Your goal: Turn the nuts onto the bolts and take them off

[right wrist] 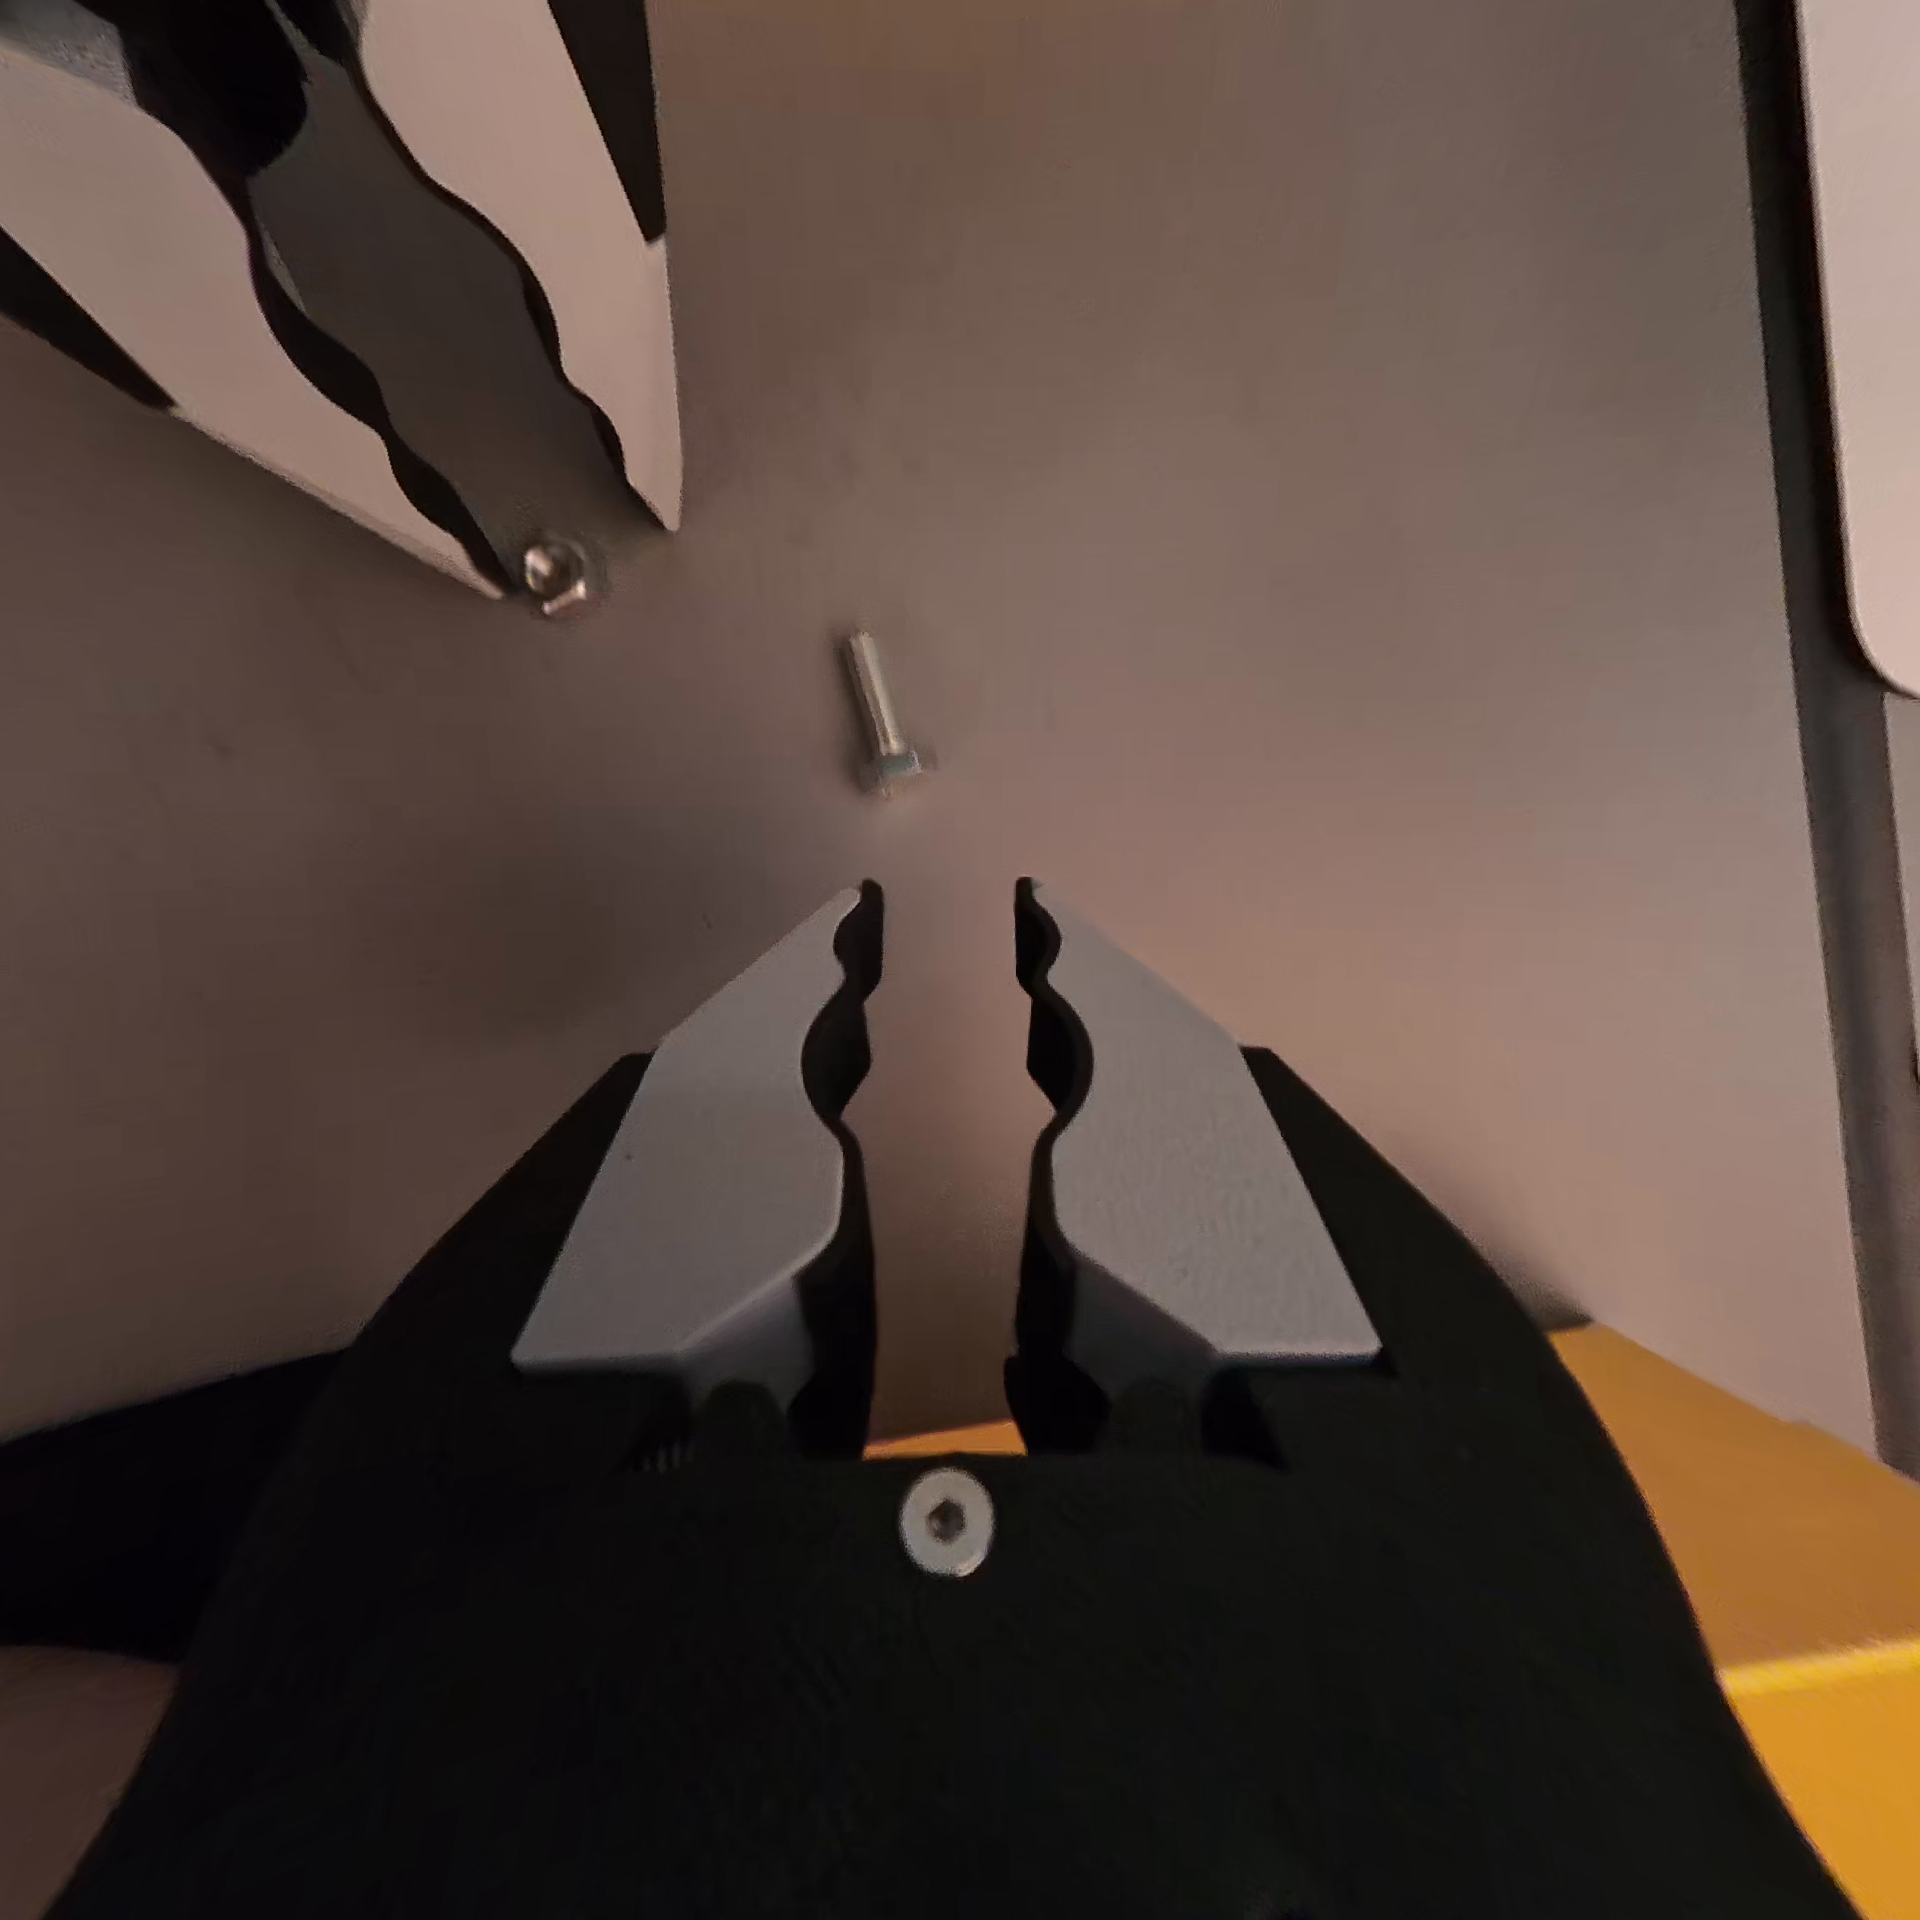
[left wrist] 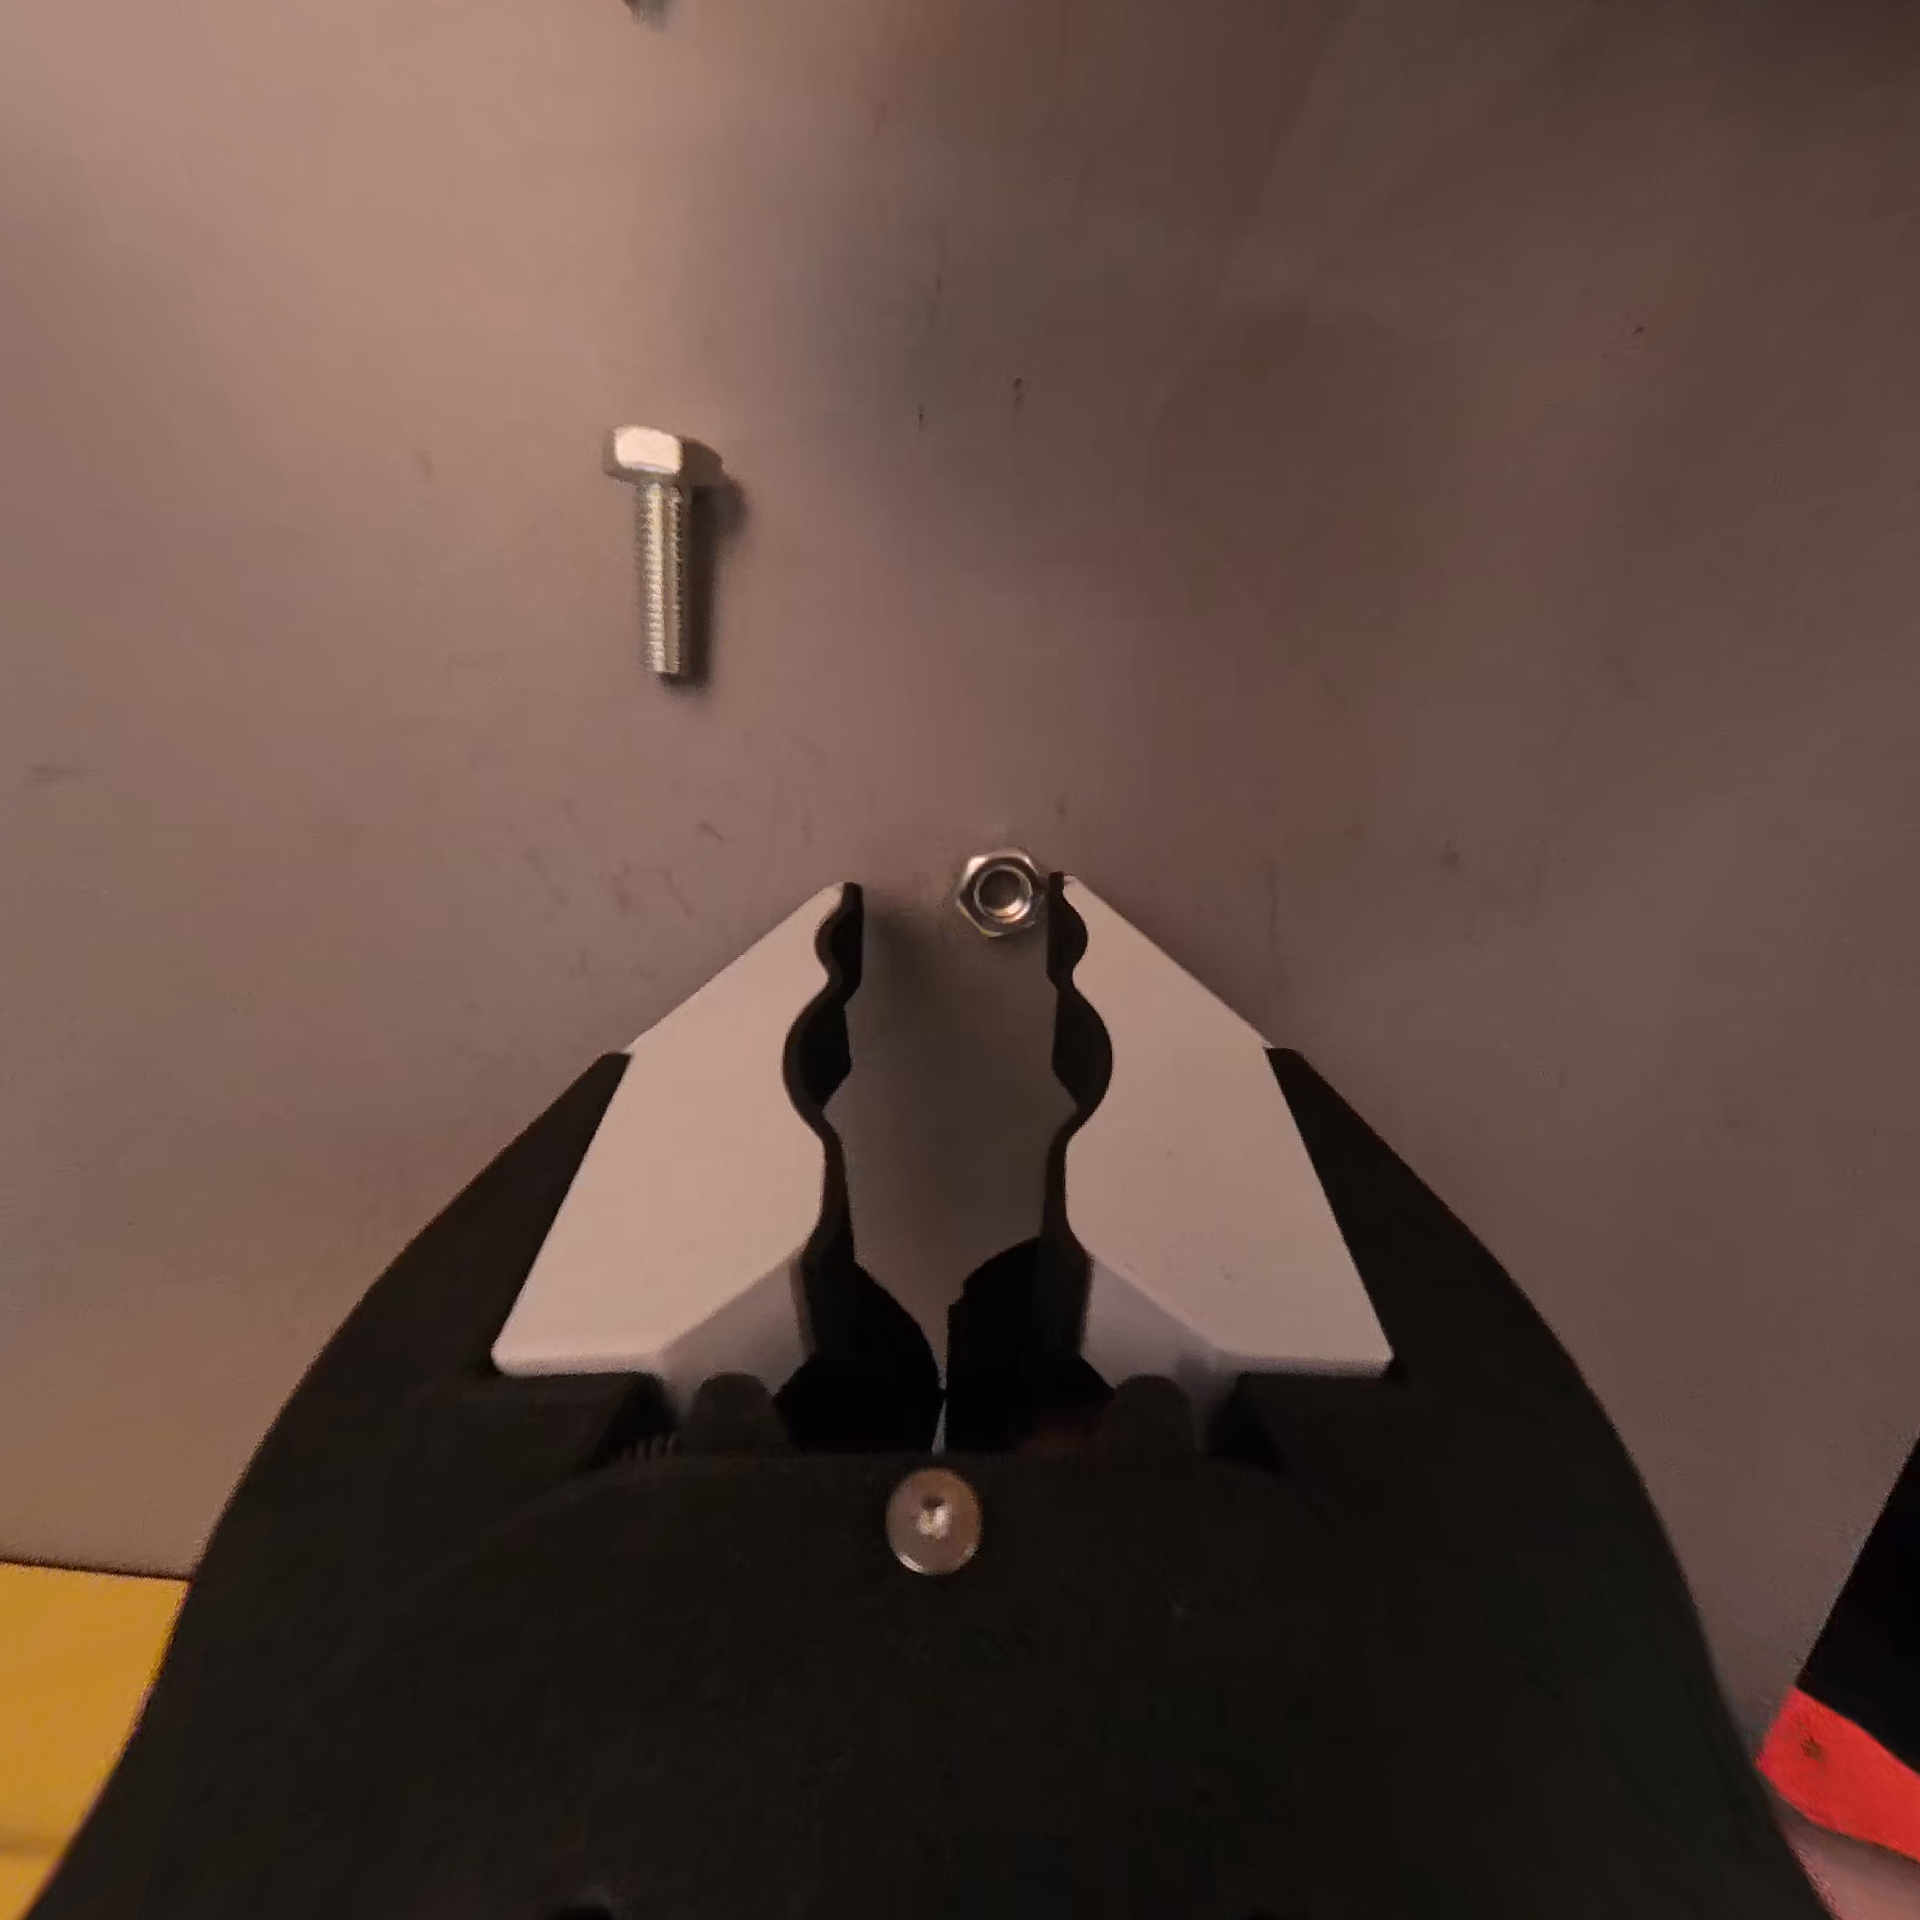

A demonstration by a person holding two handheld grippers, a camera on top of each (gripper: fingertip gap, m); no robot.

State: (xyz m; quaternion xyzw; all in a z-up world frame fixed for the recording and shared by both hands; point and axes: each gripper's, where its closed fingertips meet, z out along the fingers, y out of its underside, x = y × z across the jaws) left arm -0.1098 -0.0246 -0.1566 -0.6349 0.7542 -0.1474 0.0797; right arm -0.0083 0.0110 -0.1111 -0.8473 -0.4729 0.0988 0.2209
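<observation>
Left gripper spread, empty; nut lies flat on grey counter, touching its right fingertip. Right gripper spread, empty. Bolt lies loose just beyond its tips, apart from nut.

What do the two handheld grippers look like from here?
Both look alike. The left gripper and right gripper each have a matte black body, one silver hex-socket screw at its middle, and two light grey wedge-shaped fingers lined with black pads with wavy, scalloped inner edges. No cables, markings or sleeves show.
</observation>
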